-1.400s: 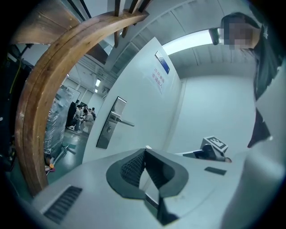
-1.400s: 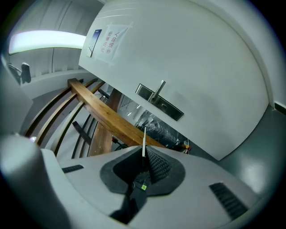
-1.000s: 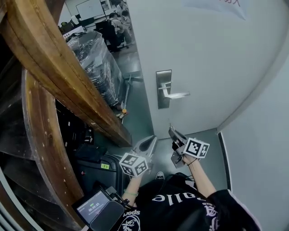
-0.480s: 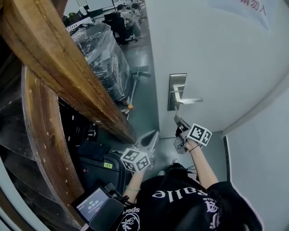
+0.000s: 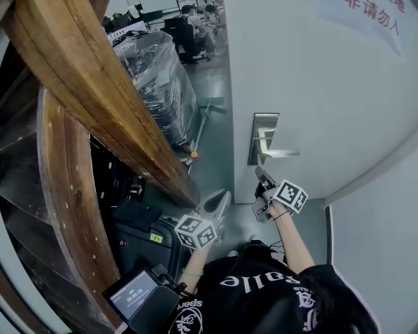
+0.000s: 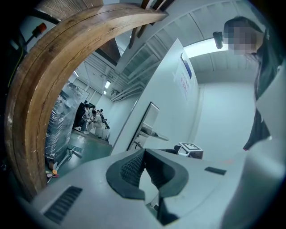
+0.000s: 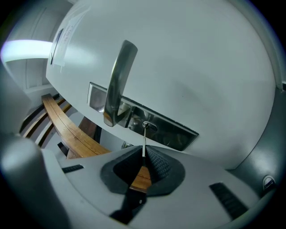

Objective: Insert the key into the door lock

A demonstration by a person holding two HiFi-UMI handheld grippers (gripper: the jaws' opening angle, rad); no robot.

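A thin metal key (image 7: 143,142) stands up out of my right gripper (image 7: 144,157), which is shut on it. Its tip sits at the round keyhole (image 7: 146,126) in the steel lock plate (image 7: 172,132), just beside the lever handle (image 7: 118,84); how deep it goes I cannot tell. In the head view my right gripper (image 5: 260,173) is just under the lock plate (image 5: 262,137) on the white door (image 5: 313,85). My left gripper (image 5: 220,198) hangs lower and to the left, away from the door. Its jaws (image 6: 144,154) are shut with nothing between them.
A big curved wooden beam (image 5: 91,91) fills the left side. Behind it stands a plastic-wrapped stack (image 5: 157,81). A black case (image 5: 140,238) and a small screen device (image 5: 134,297) lie by the person's feet. A white wall (image 5: 375,228) closes the right. People sit far back (image 5: 192,16).
My right gripper has risen with the key and closed in on the lock plate, from well below it to just under it. The left gripper has stayed low.
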